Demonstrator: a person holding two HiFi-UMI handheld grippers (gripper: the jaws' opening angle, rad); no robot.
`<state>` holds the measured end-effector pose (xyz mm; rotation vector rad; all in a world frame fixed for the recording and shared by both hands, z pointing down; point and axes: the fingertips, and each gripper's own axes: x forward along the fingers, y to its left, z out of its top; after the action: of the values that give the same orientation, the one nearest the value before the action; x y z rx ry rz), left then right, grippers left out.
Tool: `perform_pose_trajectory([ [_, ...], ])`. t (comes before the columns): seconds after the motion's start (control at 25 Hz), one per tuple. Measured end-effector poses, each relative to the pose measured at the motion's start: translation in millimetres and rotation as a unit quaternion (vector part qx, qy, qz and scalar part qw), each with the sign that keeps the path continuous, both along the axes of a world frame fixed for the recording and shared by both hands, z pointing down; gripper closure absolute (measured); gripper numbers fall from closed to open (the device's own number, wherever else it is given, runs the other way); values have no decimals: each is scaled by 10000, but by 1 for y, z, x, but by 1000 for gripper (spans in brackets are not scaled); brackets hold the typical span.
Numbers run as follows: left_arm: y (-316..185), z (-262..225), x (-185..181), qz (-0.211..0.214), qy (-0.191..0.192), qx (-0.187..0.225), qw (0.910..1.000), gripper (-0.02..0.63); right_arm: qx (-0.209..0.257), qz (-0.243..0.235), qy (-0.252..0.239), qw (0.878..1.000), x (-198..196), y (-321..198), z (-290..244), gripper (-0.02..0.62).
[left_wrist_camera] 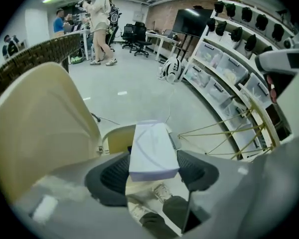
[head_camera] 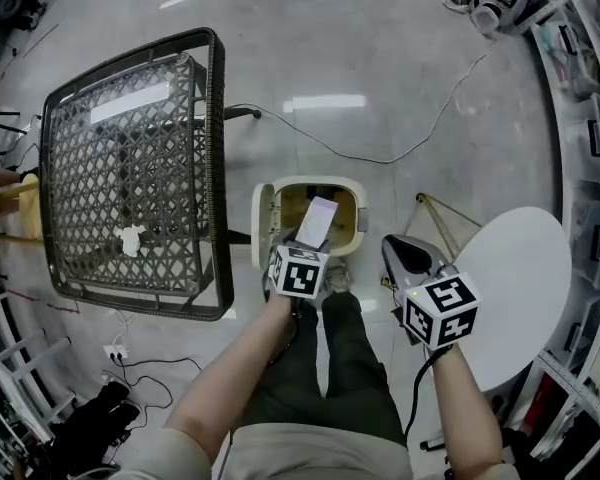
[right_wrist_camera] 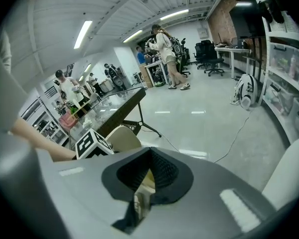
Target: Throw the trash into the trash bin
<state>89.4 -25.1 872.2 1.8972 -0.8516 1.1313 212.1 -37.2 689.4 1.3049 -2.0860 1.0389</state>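
Note:
A cream trash bin (head_camera: 359,211) stands on the floor with its lid (head_camera: 263,224) swung open to the left. My left gripper (head_camera: 310,238) points steeply down over the bin's mouth, shut on a white rectangular box (head_camera: 318,221). In the left gripper view the box (left_wrist_camera: 152,151) sits clamped between both pads (left_wrist_camera: 109,176), with the bin's rim (left_wrist_camera: 114,133) and raised lid (left_wrist_camera: 40,133) beyond. My right gripper (head_camera: 401,252) hangs to the bin's right, shut and empty; in its own view the jaws (right_wrist_camera: 148,172) meet with nothing between them.
A wicker-framed glass table (head_camera: 215,168) stands left of the bin with a crumpled white scrap (head_camera: 132,239) on it. A round white table (head_camera: 515,288) is on the right. A cable (head_camera: 420,138) runs across the floor. Shelves (head_camera: 590,118) line the right wall. My shoes (left_wrist_camera: 162,192) are under the left gripper.

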Motion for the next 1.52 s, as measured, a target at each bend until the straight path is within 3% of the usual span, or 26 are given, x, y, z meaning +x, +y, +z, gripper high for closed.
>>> perform_pose_trajectory([
  [0.36, 5, 13, -1, -221, 131, -161, 9995, 270, -64, -70, 45, 9999, -9, 5, 12, 592],
  [0.68, 20, -60, 1, -29, 636, -60, 9980, 278, 72, -46, -140, 9999, -28, -5, -34, 592],
  [0.88, 6, -136, -7, 105, 916, 449, 9947, 325, 551, -301, -202, 9978, -49, -31, -93, 592],
  [1.08, -24, -220, -30, 318, 994, 1258, 9866, 385, 1110, -439, -229, 9926, -64, -48, -164, 592],
  [1.32, -67, -328, -70, 236, 924, 2217, 9704, 430, 1758, -452, -323, 9829, -72, -58, -260, 592],
  [1.52, -87, -420, -105, 30, 872, 3006, 9498, 458, 2253, -565, -414, 9718, -81, -58, -330, 592],
])
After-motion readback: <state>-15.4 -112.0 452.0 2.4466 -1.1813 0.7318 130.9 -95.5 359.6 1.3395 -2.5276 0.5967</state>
